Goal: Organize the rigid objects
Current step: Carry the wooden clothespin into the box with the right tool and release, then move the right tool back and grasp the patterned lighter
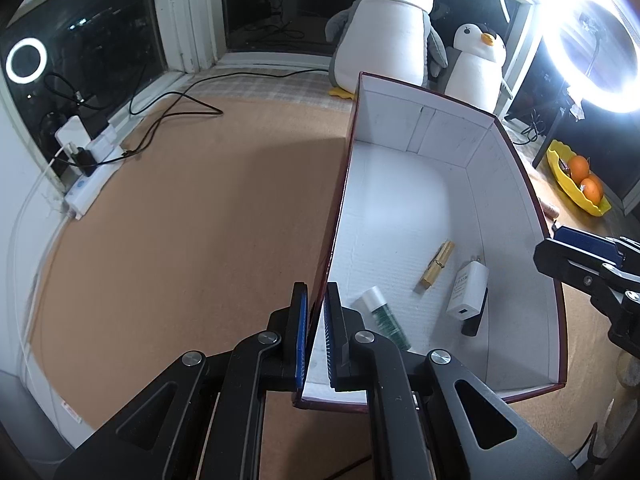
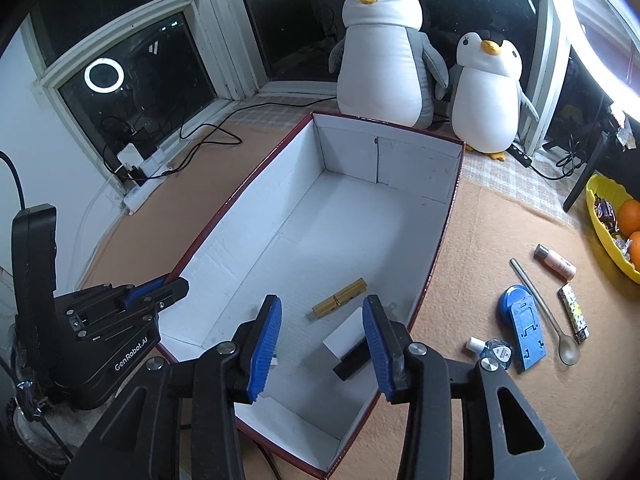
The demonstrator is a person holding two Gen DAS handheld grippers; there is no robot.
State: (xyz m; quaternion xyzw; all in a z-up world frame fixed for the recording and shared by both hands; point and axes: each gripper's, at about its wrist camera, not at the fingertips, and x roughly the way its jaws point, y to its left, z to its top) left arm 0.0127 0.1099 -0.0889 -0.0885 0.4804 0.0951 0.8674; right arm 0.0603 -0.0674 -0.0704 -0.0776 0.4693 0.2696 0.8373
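The open white-lined box [image 2: 304,216] sits on the tan mat. The left gripper [image 1: 316,336] is nearly closed, pinching the box's left wall; the right gripper [image 2: 322,344] hovers above the box, spread wide, holding nothing. Inside lie a white charger [image 1: 468,289], a green-white tube [image 1: 384,316] and a wooden clothespin [image 2: 340,298].

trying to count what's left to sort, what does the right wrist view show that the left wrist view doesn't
Only the right wrist view shows the things waiting on the mat right of the box: a long spoon, a pink bottle, a lighter, a blue stand and a small correction tape.

Only the left wrist view shows the green tube in the box, and the left gripper clamping the box wall.

Both show the box, the clothespin, the white charger, the two penguins and the oranges.
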